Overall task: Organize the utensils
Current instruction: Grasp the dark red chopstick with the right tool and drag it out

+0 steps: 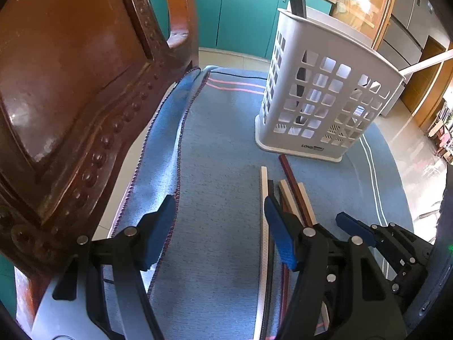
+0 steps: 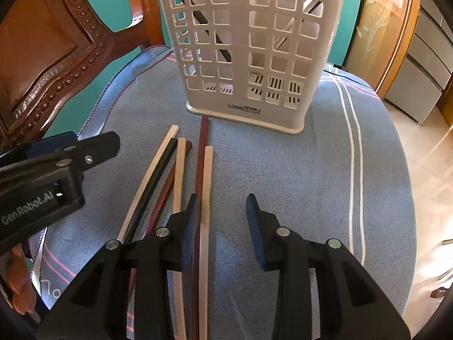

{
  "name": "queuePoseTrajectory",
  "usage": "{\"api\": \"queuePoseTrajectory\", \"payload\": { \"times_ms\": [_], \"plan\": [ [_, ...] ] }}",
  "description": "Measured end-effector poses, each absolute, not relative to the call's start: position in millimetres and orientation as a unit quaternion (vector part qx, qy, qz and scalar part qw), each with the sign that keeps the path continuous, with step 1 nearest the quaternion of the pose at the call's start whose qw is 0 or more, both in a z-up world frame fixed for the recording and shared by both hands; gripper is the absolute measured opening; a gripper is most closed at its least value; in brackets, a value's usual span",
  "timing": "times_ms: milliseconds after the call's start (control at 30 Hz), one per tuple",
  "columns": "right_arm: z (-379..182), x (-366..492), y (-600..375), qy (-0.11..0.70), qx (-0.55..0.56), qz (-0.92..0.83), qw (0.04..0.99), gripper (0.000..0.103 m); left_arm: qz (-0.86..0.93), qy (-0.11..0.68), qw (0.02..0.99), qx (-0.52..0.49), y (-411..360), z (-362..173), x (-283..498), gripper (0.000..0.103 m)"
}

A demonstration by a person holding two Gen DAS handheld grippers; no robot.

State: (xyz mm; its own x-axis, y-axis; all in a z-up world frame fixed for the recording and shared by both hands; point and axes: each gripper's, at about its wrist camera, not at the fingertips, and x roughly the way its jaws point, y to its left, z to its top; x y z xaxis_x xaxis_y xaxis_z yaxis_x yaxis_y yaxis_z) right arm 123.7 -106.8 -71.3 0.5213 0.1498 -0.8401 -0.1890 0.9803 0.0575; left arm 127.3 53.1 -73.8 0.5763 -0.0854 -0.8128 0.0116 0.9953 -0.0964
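On a round table covered with a blue cloth (image 2: 283, 175) — pale and pink stripes run across it, and its stitched hem lies folded along the left edge — stands a white plastic utensil holder (image 2: 249, 53) with square cut-outs in its walls. Its base carries the dark lettering "LONG", followed by a word too small to read. Through the cut-outs, dark and pale sticks show leaning inside it.

In front of the holder six chopsticks (image 2: 181, 170) lie side by side on the cloth: three cream, two reddish-brown and one black, their blunt ends pointing toward the holder's base.

A carved wooden chair (image 1: 70, 85) with a studded frame stands against the table's left side. Behind are teal cabinet doors (image 1: 240, 14), a wood-framed glass cabinet and a pale tiled floor.

The left gripper (image 1: 218, 226) hangs over bare cloth with its blue pads wide apart and nothing between them; its right finger is over the leftmost chopsticks. Its body reads "GenRobot.AI" in the right wrist view. The right gripper (image 2: 223, 226) is partly open above the chopsticks — one cream stick lies just inside its left pad, untouched, the cloth bare across the rest of the gap.
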Motion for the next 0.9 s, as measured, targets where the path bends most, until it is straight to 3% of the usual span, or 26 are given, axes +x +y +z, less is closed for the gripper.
{"api": "queuePoseTrajectory", "payload": {
  "times_ms": [167, 267, 900],
  "plan": [
    [-77, 125, -95, 0.486, -0.042, 0.092, 0.868, 0.035, -0.030, 0.462, 0.885, -0.039, 50, -75, 127, 0.066],
    [-76, 127, -103, 0.488, -0.014, 0.082, 0.869, 0.012, -0.034, 0.462, 0.885, -0.037, 49, -75, 125, 0.066],
    [-65, 129, -173, 0.477, 0.098, 0.014, 0.873, 0.017, -0.040, 0.470, 0.881, -0.030, 36, -80, 127, 0.072]
  ]
}}
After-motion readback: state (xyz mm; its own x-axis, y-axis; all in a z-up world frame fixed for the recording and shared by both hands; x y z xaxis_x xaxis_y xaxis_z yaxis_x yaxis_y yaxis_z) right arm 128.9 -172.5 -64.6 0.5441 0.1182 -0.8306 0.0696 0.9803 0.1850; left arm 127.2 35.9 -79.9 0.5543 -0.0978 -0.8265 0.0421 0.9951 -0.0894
